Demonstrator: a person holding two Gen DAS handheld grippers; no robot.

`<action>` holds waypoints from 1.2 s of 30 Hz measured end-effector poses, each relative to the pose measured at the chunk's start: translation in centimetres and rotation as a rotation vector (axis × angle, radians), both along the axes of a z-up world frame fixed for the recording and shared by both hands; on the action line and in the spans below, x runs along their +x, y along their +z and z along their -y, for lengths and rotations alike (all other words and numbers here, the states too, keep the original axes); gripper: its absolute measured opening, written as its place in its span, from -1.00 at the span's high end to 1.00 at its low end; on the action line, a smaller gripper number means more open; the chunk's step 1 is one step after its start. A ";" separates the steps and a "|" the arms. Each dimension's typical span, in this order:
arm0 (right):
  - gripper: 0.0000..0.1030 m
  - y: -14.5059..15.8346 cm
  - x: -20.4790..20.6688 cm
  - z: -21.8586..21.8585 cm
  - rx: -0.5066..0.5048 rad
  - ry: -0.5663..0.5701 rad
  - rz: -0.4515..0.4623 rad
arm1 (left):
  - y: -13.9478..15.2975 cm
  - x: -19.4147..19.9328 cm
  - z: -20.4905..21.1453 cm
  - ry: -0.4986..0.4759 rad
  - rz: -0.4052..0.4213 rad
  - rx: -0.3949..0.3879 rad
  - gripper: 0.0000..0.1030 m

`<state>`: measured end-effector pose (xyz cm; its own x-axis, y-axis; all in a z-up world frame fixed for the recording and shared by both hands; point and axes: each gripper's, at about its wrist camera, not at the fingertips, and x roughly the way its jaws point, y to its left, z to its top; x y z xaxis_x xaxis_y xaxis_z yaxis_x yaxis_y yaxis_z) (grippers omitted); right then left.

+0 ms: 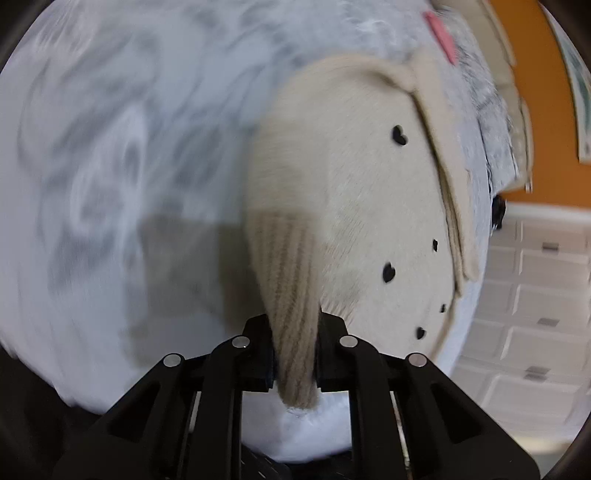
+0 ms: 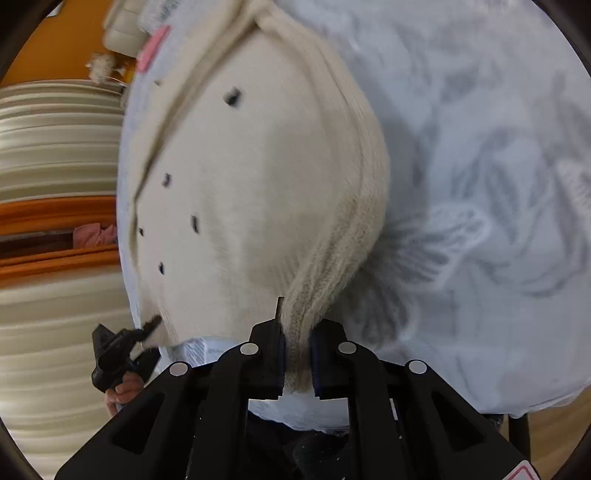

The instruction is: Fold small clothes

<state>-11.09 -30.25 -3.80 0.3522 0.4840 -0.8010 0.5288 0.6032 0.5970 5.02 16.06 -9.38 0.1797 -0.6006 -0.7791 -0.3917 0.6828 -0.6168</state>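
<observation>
Cream knit sweater with small black heart-shaped buttons (image 1: 351,206) is spread in front of you on the pale cloth printed with grey leaf shapes (image 1: 110,166), and you've got it from both ends of its ribbed edge. Your left gripper (image 1: 295,354) is clamped on the sweater's ribbed beige band (image 1: 291,295), the black fingers (image 1: 258,350) pressed in from either side so the knit bunches between them and hangs out past the pads toward the camera. Over on the other side, your right gripper (image 2: 297,354) is pinched tight on the ribbed band (image 2: 332,258) as well, the fabric gathered into a narrow rope right at the jaws. From the right wrist view the sweater (image 2: 240,184) lies flat beyond the grip, its dark buttons running down the placket on the left side, and the patterned cloth (image 2: 480,184) stretches away to the right. A pink strip (image 1: 439,35) sits at the far end of the cloth, beyond the sweater's collar. Low at the left in the right wrist view, your left gripper (image 2: 118,350) shows as a small black shape at the sweater's near corner. White tiled floor (image 1: 535,295) and an orange wall (image 1: 535,92) show past the cloth's edge in the left wrist view. Much of both views is smeared with blur.
</observation>
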 end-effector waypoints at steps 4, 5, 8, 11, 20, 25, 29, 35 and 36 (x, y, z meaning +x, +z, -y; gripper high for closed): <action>0.85 4.4 -2.4 0.2 -0.032 -0.038 0.141 | 4.1 -2.1 -0.9 0.002 0.088 -0.011 0.80; 0.85 5.5 -3.2 0.4 -0.040 -0.048 0.175 | 5.1 -2.7 -1.2 -0.003 0.107 -0.017 0.80; 0.86 8.6 -6.5 1.0 -0.061 -0.071 0.256 | 8.6 -4.9 -2.2 -0.028 0.171 -0.043 0.81; 0.86 10.3 -9.4 1.8 -0.052 -0.079 0.296 | 11.0 -7.9 -2.7 -0.050 0.205 -0.057 0.82; 0.86 12.7 -21.6 0.3 -0.054 -0.044 0.277 | 14.4 -20.6 -5.5 -0.081 0.185 -0.084 0.82; 0.86 17.2 -24.1 0.3 -0.091 -0.039 0.382 | 19.0 -21.7 -6.5 -0.020 0.288 -0.112 0.82; 0.86 20.4 -19.4 3.3 -0.122 -0.083 0.533 | 22.6 -16.6 -5.1 -0.036 0.441 -0.067 0.83; 0.86 15.6 -5.4 8.5 -0.096 -0.194 0.548 | 19.7 -3.2 0.3 -0.024 0.495 0.080 0.83; 0.86 14.2 -3.3 8.9 -0.093 -0.209 0.523 | 18.0 -0.4 1.7 -0.028 0.474 0.111 0.83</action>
<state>-14.35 -39.19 10.40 0.7941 0.2970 -0.5303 0.2911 0.5801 0.7608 4.63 14.40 8.64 0.5147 -0.5286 -0.6751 -0.0657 0.7607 -0.6458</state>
